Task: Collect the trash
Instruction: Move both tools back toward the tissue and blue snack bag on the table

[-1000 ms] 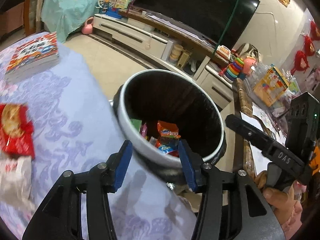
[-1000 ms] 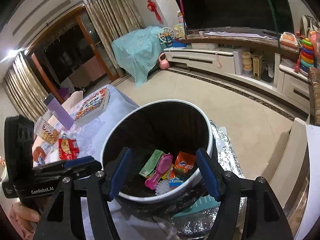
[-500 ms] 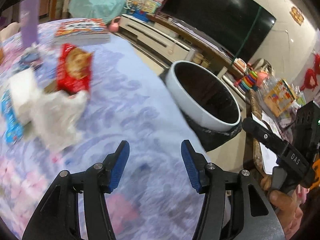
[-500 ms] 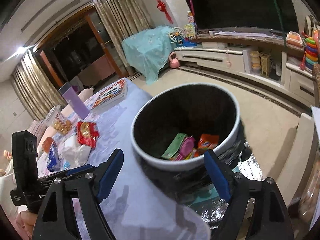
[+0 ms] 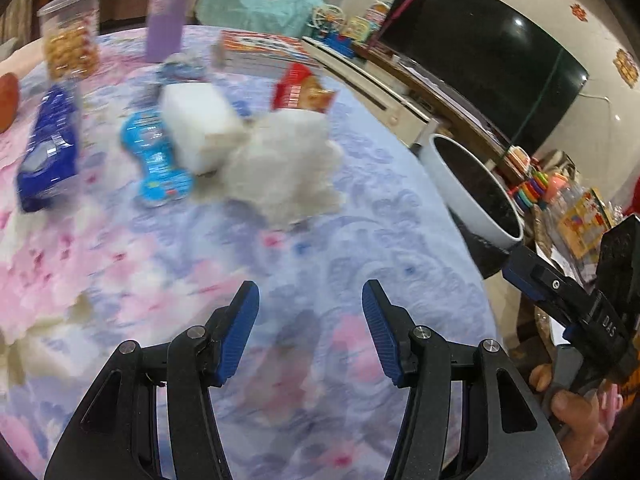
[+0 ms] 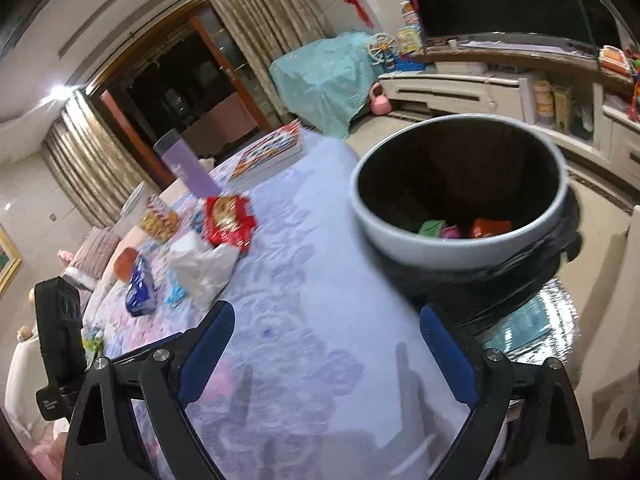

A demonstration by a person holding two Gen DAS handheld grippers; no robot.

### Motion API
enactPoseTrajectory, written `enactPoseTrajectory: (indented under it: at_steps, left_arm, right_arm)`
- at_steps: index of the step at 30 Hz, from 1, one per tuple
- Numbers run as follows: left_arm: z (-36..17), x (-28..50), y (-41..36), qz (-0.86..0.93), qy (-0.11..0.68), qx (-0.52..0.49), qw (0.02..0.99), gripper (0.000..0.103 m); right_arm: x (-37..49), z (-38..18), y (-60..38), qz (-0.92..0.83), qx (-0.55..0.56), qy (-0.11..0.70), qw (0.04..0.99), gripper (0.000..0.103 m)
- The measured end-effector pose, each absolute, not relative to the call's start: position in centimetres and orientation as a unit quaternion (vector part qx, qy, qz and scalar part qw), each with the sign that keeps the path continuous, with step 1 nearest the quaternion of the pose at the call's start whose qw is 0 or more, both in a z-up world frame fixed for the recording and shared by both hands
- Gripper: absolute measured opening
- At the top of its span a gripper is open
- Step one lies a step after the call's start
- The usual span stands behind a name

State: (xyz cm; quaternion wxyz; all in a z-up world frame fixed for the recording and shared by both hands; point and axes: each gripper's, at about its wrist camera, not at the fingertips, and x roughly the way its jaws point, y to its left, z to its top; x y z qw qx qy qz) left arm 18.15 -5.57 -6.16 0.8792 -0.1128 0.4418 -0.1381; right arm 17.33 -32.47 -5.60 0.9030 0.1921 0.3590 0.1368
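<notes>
My left gripper is open and empty above the flowered tablecloth. Ahead of it lie crumpled white tissue, a white packet, a light-blue wrapper, a dark-blue packet and a red snack bag. My right gripper is open and empty over the table edge. The white-rimmed trash bin, also in the left wrist view, stands right of the table and holds colourful wrappers. The red snack bag and white tissue lie left of the right gripper.
A purple bottle, a cookie jar and a book stand at the table's far side. A TV cabinet and a teal-covered object stand beyond the bin. Silver foil lies on the floor by the bin.
Both grippers have swung away from the bin towards the table. The left one now faces the pile of wrappers and tissue. Both stay open and empty.
</notes>
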Motion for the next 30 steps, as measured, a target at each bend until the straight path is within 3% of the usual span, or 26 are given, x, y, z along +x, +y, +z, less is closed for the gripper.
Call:
enactPoseTrajectory:
  at_steps: [6, 30]
  left_arm:
    - [-6.4, 16.4, -1.6, -0.103, 0.436, -0.13, 0.885, 0.055]
    - [-5.6, 16.7, 7.3, -0.014, 0.411, -0.183, 0.893, 0.073]
  right_arm:
    - [17.1, -5.9, -29.2, 0.163, 0.182, 0.366, 0.898, 0.095]
    - [19.1, -6.4, -20.4, 0.22, 0.155, 0.389, 0.881, 0.095]
